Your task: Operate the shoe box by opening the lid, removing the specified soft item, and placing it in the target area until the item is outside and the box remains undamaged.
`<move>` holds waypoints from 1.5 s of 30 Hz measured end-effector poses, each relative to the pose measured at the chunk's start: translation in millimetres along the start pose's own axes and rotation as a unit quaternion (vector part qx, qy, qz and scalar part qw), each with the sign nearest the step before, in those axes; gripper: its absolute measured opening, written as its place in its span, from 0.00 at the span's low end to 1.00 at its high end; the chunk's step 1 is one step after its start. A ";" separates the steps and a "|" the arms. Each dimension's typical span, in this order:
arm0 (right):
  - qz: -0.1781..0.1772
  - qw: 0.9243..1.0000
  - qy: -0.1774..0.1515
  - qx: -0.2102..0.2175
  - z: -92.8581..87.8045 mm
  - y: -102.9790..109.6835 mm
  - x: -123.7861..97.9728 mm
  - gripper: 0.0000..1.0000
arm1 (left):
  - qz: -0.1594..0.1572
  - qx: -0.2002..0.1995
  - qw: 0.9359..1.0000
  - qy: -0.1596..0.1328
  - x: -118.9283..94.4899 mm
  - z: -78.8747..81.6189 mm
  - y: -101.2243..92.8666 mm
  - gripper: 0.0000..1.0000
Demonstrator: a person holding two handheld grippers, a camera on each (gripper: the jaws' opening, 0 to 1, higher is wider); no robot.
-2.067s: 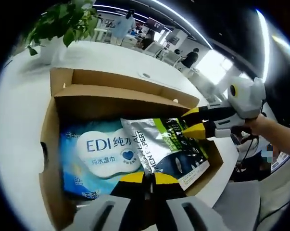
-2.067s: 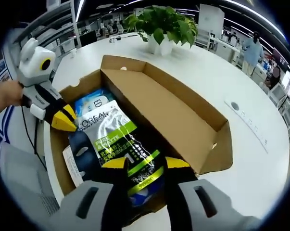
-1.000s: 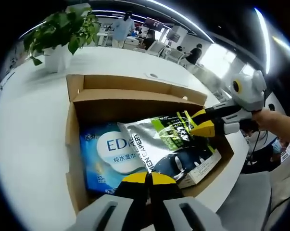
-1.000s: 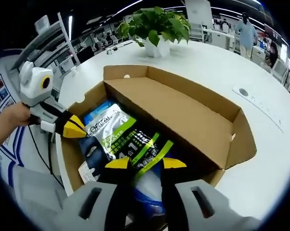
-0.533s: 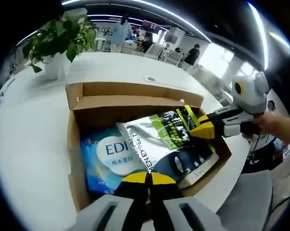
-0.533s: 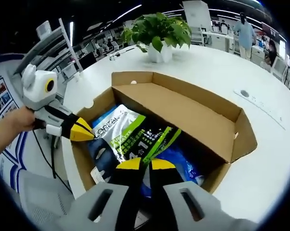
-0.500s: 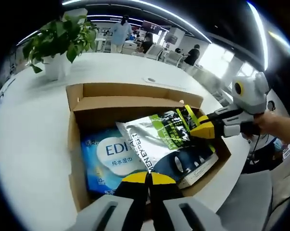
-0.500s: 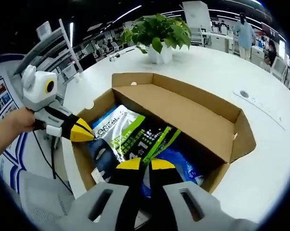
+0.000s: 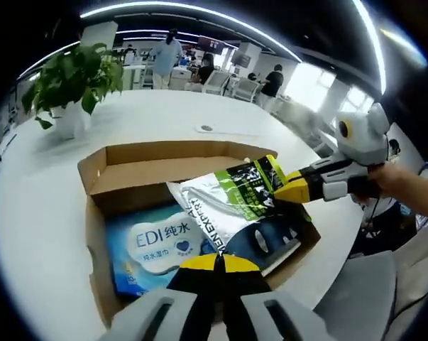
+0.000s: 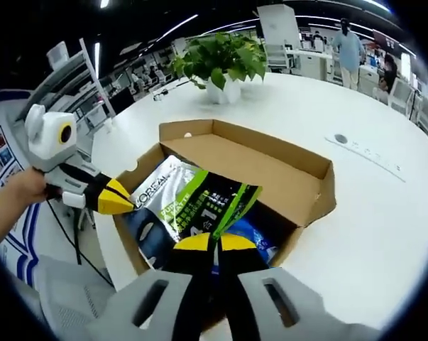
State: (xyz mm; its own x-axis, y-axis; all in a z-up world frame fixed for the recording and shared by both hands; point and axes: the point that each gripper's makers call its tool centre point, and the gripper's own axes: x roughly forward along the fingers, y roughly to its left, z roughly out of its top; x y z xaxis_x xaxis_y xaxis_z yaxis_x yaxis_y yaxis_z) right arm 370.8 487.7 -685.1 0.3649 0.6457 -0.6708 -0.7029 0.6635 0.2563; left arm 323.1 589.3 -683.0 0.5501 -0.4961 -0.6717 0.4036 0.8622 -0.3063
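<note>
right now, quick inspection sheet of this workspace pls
surface: white table, bare around the box
job's things: cardboard shoe box open; silver-green pouch lifted at both ends; blue wipes pack and dark pack lying inside
clutter: potted plant
grippers: left hand-held gripper shut on the pouch's near edge; right hand-held gripper shut on its far end
cables: dark cable hanging off the table edge
surroundings: open office, people standing far back

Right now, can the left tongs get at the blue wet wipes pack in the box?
Probably not directly: the left tongs are shut on the silver-green pouch, which partly overlies the blue wet wipes pack. The box is open on top.
</note>
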 end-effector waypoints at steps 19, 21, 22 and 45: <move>-0.033 0.998 -0.015 0.046 -21.0 -51.2 -62.9 0.00 | -0.048 0.047 0.998 0.009 29.6 24.6 -75.6 0.00; -0.035 0.998 -0.016 0.049 -23.0 -54.7 -67.5 0.00 | -0.051 0.052 0.997 0.011 32.3 26.2 -82.4 0.00; -0.037 0.998 -0.015 0.050 -24.4 -57.7 -69.9 0.00 | -0.052 0.053 0.997 0.011 32.9 26.6 -83.7 0.00; -0.063 0.995 -0.014 0.072 -46.0 -105.0 -106.0 0.00 | -0.077 0.081 0.993 0.029 77.2 32.8 -129.2 0.00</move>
State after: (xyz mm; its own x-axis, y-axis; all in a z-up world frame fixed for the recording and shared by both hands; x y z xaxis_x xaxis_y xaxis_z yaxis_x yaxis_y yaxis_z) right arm 377.8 332.2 -672.8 0.4621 0.5627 -0.6854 -0.5564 0.7858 0.2699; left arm 337.4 436.2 -673.1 0.4323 -0.6098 -0.6643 0.5948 0.7465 -0.2981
